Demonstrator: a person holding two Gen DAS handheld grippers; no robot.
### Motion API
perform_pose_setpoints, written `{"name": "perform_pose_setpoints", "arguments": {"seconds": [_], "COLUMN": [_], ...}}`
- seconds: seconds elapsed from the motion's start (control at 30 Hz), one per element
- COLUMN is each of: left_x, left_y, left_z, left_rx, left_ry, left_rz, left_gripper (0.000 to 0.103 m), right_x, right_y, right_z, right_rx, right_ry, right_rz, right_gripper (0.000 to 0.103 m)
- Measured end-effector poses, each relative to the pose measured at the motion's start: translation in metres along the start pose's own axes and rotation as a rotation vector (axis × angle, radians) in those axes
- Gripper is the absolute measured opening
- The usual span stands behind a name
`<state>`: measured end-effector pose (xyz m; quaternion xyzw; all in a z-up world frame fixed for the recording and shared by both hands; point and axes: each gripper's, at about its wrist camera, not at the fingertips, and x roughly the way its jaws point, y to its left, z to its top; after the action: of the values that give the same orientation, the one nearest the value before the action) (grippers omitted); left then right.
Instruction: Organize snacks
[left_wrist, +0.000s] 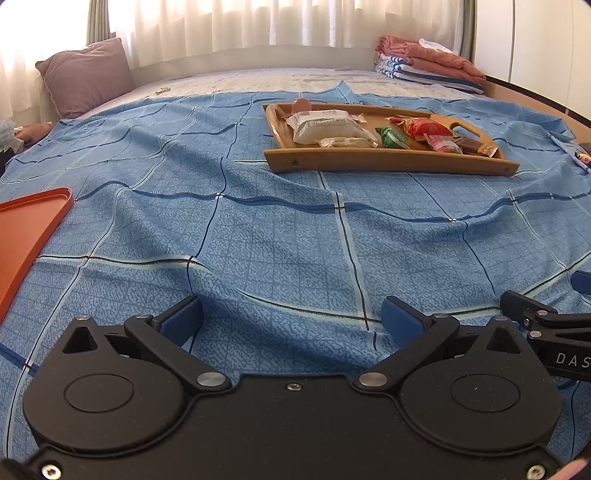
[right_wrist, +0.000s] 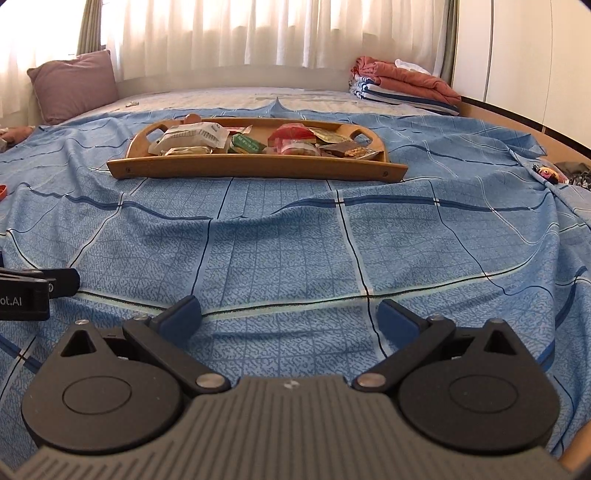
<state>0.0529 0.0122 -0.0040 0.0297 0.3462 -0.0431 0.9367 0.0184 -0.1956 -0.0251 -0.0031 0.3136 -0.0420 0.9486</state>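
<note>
A shallow wooden serving tray with cut-out handles (right_wrist: 255, 170) is seen resting on a bed covered by a blue checked bedspread (right_wrist: 295, 251), well ahead of both tools. The snacks are all piled inside it: a large white crinkled packet (right_wrist: 195, 137) at the left end, a small green wrapped sweet (right_wrist: 246, 144) near the middle, a red foil packet (right_wrist: 291, 133) to its right, and a brown chocolate bar wrapper (right_wrist: 345, 149) at the right end, several of them overlapping. A flat orange plastic tray (left_wrist: 26, 236) lies at the left edge of the bed and appears bare over the part that is shown. The left hand-held gripper (left_wrist: 291, 317) is held low over the bedspread with its blue pads spread wide and nothing between them; the right hand-held gripper (right_wrist: 290, 314) is likewise spread and holds nothing. The scene would fit either snacks gathered into the wooden tray or snacks waiting to be sorted out to the orange one, so no stage is assigned. For any pick from the pile, a packet lying on top and clear of its neighbours is judged the safer choice; it should be approached from above, pinched across a narrow edge, and closed on gently, since the soft wrappers are likely to slip or crush and the tray may shift on the yielding bedding.
</note>
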Motion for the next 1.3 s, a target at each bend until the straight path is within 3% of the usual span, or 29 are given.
{"name": "perform_pose_setpoints", "arguments": {"seconds": [0.47, 1.3], "left_x": [0.0024, 0.0028], "left_y": [0.0031, 0.0030], "left_z": [0.0074, 0.0059], "left_rx": [-0.010, -0.015], "left_ry": [0.045, 0.046], "left_rz": [-0.009, -0.008], "left_gripper": [0.103, 0.103], "right_x": [0.0019, 0.0019], "right_y": [0.0014, 0.0015], "right_z": [0.0000, -0.0006], "right_rx": [-0.010, -0.010], "right_ry": [0.005, 0.006], "right_rz": [-0.007, -0.007], "right_gripper": [0.103, 0.103]}}
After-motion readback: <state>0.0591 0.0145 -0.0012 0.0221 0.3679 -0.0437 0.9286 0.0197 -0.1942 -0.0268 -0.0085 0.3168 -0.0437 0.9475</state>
